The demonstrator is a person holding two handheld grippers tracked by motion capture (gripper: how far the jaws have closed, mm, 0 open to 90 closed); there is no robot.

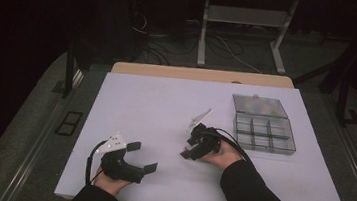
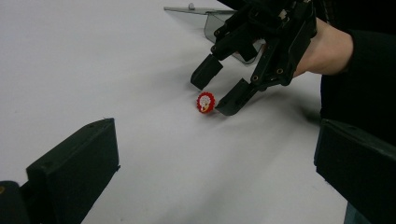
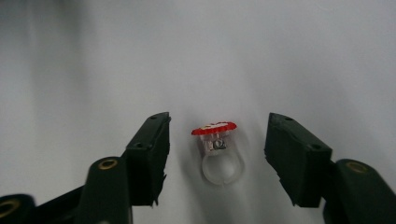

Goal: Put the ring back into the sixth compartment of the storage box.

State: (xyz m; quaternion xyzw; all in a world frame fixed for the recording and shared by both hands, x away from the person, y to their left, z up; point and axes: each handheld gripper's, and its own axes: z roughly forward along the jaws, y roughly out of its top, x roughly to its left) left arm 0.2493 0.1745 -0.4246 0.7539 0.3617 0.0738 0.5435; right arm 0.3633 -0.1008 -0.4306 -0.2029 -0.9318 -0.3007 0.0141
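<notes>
A small toy ring [image 3: 217, 151] with a red-rimmed top and a clear band lies on the white table [image 1: 166, 104]. My right gripper [image 3: 217, 125] is open, one jaw on each side of the ring, neither touching it. In the left gripper view the ring [image 2: 205, 101] sits right at the lower jaw tip of the right gripper [image 2: 215, 92]. In the high view the right gripper [image 1: 189, 148] is at the table's middle front. My left gripper [image 1: 142, 157] rests open at the front left, nothing between its jaws, pointing toward the ring.
A clear plastic compartment box [image 1: 265, 133] with its lid [image 1: 259, 105] laid open stands at the right of the table. A wooden board edge [image 1: 199, 74] runs along the far side. Table legs and cables lie on the floor beyond.
</notes>
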